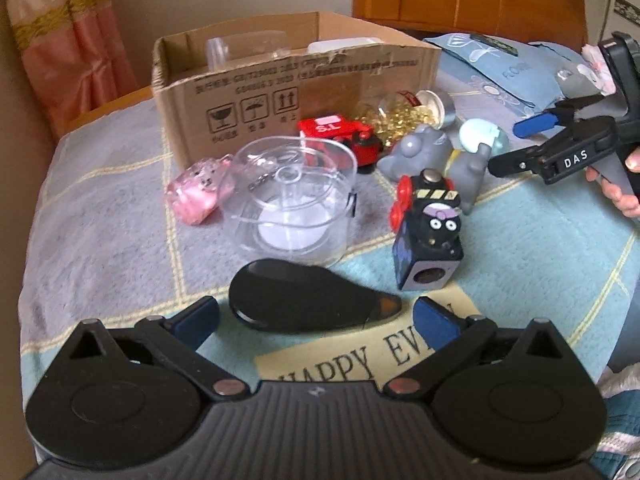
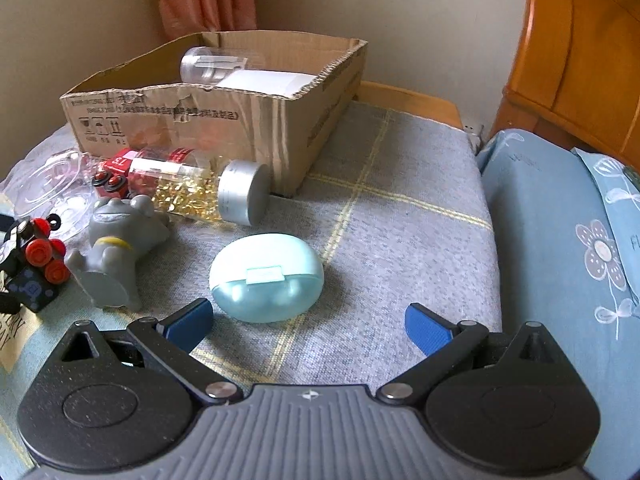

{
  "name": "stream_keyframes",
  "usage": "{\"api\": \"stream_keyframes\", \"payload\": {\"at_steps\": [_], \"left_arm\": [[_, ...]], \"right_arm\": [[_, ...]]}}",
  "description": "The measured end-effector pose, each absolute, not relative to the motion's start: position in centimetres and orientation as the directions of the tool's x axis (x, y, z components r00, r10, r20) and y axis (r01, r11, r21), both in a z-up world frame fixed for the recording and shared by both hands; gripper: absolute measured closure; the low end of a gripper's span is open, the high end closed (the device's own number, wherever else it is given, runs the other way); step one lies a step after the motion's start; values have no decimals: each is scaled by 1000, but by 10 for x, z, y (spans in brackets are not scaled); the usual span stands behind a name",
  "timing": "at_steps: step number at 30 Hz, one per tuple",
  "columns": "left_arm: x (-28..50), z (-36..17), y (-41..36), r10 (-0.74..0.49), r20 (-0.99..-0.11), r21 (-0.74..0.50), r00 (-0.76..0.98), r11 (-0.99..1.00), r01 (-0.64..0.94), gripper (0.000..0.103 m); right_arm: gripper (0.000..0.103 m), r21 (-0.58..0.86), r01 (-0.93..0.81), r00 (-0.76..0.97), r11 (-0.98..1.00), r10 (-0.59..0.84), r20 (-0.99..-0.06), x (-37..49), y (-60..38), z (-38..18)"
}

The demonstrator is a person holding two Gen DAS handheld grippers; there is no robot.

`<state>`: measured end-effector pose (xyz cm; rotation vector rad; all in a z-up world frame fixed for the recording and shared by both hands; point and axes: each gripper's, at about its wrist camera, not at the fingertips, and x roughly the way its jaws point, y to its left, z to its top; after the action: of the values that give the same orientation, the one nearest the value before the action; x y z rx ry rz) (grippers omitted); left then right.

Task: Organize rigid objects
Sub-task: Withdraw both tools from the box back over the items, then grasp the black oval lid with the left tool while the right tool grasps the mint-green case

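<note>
My left gripper (image 1: 316, 316) is open, its fingers either side of a flat black teardrop-shaped case (image 1: 304, 298) on the blanket. My right gripper (image 2: 310, 322) is open just in front of a pale blue oval case (image 2: 266, 276); it also shows in the left wrist view (image 1: 512, 144). A cardboard box (image 1: 280, 80) stands at the back and holds a clear bottle (image 2: 212, 65) and a white item (image 2: 266, 80). Loose on the blanket lie a clear round container (image 1: 288, 200), a pink trinket (image 1: 196, 192), a red toy (image 1: 340, 132), a grey figurine (image 2: 114, 248), a capsule bottle (image 2: 200, 190) and a black toy train (image 1: 430, 224).
The blanket (image 2: 400, 220) covers a table with wooden edges. A blue flowered pillow (image 2: 568, 240) lies at the right. An orange wooden cabinet (image 2: 580, 48) stands behind it, and a pink curtain (image 1: 60, 40) hangs at the back left.
</note>
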<state>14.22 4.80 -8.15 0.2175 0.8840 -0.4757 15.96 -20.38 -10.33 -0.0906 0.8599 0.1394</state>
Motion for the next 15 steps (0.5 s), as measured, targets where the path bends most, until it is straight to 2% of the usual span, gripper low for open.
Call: {"api": "stream_keyframes", "payload": {"at_steps": [15], "left_arm": [[150,-82,43,-320,-784,-10,532,863,505,1]], "right_arm": [[0,-17,-295,608,955,174,-774,183,-192,-100]]}}
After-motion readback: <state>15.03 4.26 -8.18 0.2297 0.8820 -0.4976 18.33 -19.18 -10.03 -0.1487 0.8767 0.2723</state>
